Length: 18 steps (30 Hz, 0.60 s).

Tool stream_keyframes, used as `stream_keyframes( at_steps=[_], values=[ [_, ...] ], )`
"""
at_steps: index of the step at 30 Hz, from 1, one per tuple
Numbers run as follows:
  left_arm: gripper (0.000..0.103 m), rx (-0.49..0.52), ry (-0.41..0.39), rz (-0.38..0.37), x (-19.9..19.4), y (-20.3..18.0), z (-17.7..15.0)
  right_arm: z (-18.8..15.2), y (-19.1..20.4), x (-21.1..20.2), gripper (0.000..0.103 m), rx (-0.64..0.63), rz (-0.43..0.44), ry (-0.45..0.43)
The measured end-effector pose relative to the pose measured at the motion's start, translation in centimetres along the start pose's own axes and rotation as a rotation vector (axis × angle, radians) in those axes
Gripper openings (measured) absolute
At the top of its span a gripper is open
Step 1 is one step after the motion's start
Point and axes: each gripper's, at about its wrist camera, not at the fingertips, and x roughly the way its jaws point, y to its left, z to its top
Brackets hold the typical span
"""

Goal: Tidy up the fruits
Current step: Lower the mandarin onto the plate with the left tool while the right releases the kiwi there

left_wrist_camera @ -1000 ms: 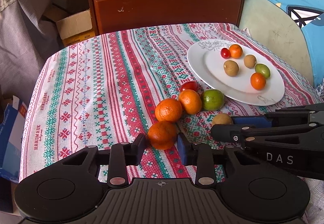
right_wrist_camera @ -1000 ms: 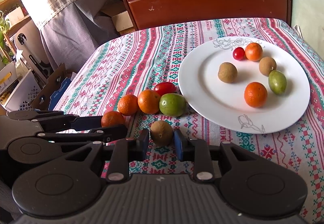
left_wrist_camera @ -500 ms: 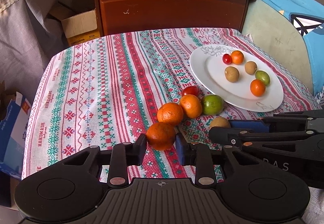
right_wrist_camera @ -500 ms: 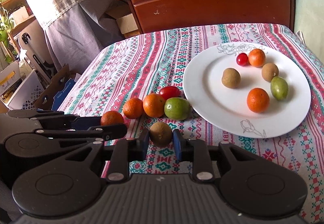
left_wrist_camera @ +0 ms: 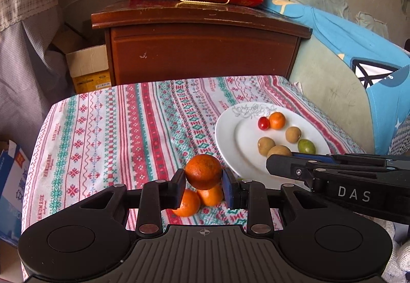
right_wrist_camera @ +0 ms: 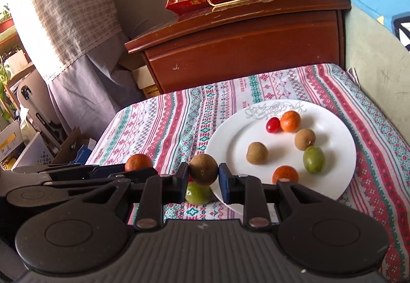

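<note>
Both now lifted clear of the striped cloth, left gripper clamped on an orange mandarin with two more mandarins left below it, right gripper clamped on a brown fruit, white plate just ahead-right, so likely ready for carrying across.

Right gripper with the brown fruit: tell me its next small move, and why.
Probably carry it forward over the white plate and lower it onto the bare patch at the plate's middle. The right gripper is shut on the brown fruit, lifted off the cloth, at the plate's near rim, where similar brown fruits lie.
</note>
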Motion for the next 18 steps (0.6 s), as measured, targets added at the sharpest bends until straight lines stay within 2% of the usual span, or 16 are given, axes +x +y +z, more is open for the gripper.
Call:
stream_keyframes(
  at_steps=[5, 13, 18],
  values=[
    [0.028, -0.011, -0.022, -0.029, 0.6, -0.9, 1.4, 1.3, -1.8, -0.5, 0.025, 0.053, -0.035, -0.027],
    [0.028, -0.013, -0.025, -0.062, 2.8, -2.1, 2.8, 1.2, -5.0, 0.2, 0.025, 0.182, -0.089, -0.006],
    [0.028, -0.024, -0.006, -0.075, 4.7, -2.4, 3.1, 1.4, -5.8, 1.0, 0.025, 0.183, -0.114, 0.0]
  ],
)
